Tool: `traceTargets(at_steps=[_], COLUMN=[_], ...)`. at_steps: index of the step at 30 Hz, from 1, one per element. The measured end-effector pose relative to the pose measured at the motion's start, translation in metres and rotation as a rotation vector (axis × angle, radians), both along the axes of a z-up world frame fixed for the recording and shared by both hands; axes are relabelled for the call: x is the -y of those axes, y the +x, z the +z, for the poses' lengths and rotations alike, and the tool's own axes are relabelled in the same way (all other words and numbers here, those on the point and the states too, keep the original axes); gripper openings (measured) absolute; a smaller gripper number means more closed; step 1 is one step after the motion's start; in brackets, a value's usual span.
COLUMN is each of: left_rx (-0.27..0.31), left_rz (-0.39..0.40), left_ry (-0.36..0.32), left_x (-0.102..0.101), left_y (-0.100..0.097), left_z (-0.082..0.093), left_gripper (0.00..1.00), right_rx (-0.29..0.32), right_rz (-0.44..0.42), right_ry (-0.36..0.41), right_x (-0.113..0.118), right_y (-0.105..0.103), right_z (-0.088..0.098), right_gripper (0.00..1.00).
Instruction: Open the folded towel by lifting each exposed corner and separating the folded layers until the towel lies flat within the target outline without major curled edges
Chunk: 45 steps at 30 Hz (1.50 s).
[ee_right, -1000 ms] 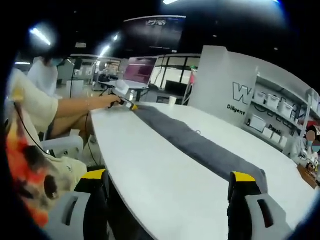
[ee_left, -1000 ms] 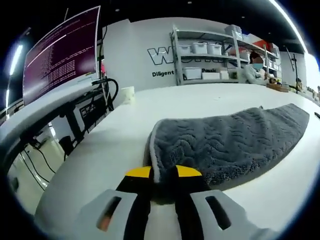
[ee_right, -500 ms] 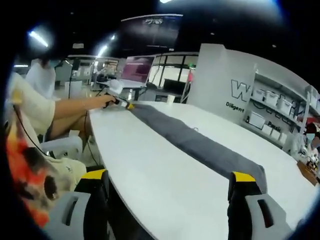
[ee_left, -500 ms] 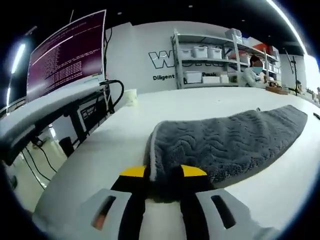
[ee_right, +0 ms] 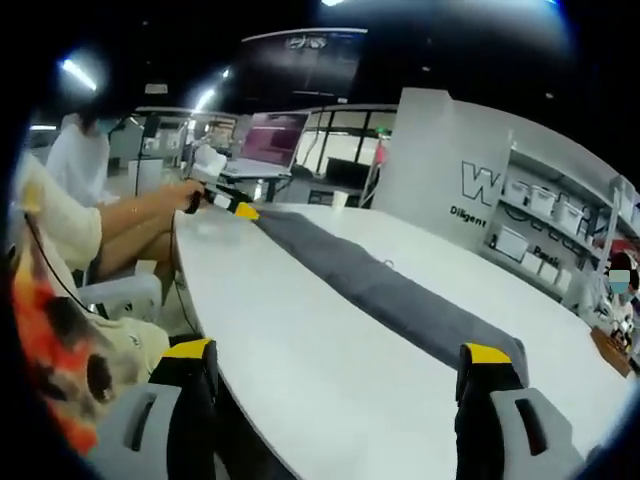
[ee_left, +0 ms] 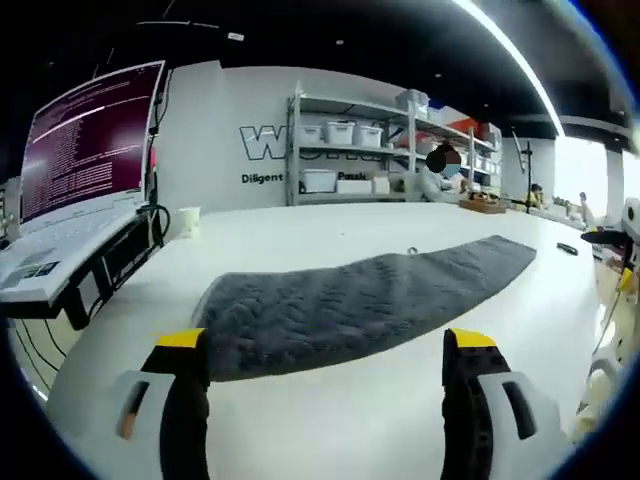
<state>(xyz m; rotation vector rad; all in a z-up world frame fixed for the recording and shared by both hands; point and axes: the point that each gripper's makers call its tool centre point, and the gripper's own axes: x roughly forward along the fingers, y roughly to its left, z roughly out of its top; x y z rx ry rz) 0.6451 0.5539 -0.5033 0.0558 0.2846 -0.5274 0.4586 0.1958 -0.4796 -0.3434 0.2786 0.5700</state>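
The towel [ee_left: 350,305] is lying long and folded mid-frame, its far end blurring out. The left gripper [ee_left: 325,365] and right gripper [ee_right: 340,370] are both gaping wide, gripping nothing.

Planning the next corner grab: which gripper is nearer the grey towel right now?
Roughly even. The left gripper is open just off one end of the towel; the right gripper is open at the opposite end, one jaw beside it.

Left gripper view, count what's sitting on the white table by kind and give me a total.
Grey towel: 1
White cup: 1
Laptop on its stand at the table's edge: 1
Small dark item near the far end, too small to identify: 1
Total: 4
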Motion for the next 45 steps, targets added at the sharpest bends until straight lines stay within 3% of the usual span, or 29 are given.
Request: traceTargets(at_steps=[1, 7, 12, 16, 20, 23, 24, 28, 29, 32, 36, 39, 45], left_rx=[0.008, 0.036, 0.039, 0.05, 0.069, 0.073, 0.069, 0.06, 0.057, 0.057, 0.054, 0.056, 0.072], left_rz=[-0.044, -0.073, -0.167, -0.184, -0.202, -0.213, -0.215, -0.221, -0.226, -0.225, -0.224, -0.223, -0.203], left_ry=[-0.011, -0.033, -0.01, 0.011, -0.015, 0.004, 0.009, 0.015, 0.013, 0.028, 0.032, 0.031, 0.024], left_x=[0.012, 0.026, 0.045, 0.051, 0.057, 0.057, 0.056, 0.055, 0.054, 0.051, 0.048, 0.046, 0.041], left_y=[-0.014, -0.039, -0.07, -0.082, -0.092, -0.093, -0.094, -0.098, -0.101, -0.103, -0.105, -0.105, -0.105], left_z=[0.004, 0.019, 0.03, 0.036, 0.045, 0.044, 0.042, 0.039, 0.037, 0.035, 0.033, 0.033, 0.038], left_gripper=[0.99, 1.0, 1.0, 1.0, 1.0, 1.0, 1.0, 1.0, 1.0, 1.0, 1.0, 1.0, 1.0], right_rx=[-0.001, -0.007, -0.019, -0.008, 0.005, 0.004, 0.022, 0.027, 0.045, 0.032, 0.015, 0.02, -0.021], right_rz=[0.001, 0.004, -0.021, -0.062, -0.145, -0.185, -0.194, -0.234, -0.255, -0.305, -0.373, -0.426, -0.519], right_ry=[-0.003, -0.003, 0.023, 0.017, -0.023, -0.024, -0.008, 0.035, 0.053, 0.067, 0.104, 0.138, 0.091], right_x=[0.0, 0.0, 0.011, 0.023, 0.054, 0.068, 0.075, 0.088, 0.102, 0.126, 0.148, 0.165, 0.191], right_y=[0.0, 0.005, 0.018, 0.033, 0.069, 0.089, 0.104, 0.124, 0.147, 0.175, 0.201, 0.221, 0.241], right_z=[0.0, -0.002, -0.001, 0.004, 0.011, 0.014, 0.017, 0.019, 0.019, 0.01, 0.002, -0.001, -0.02], right_gripper=[0.99, 0.99, 0.99, 0.99, 0.99, 0.99, 0.99, 0.99, 0.99, 0.9, 0.7, 0.66, 0.54])
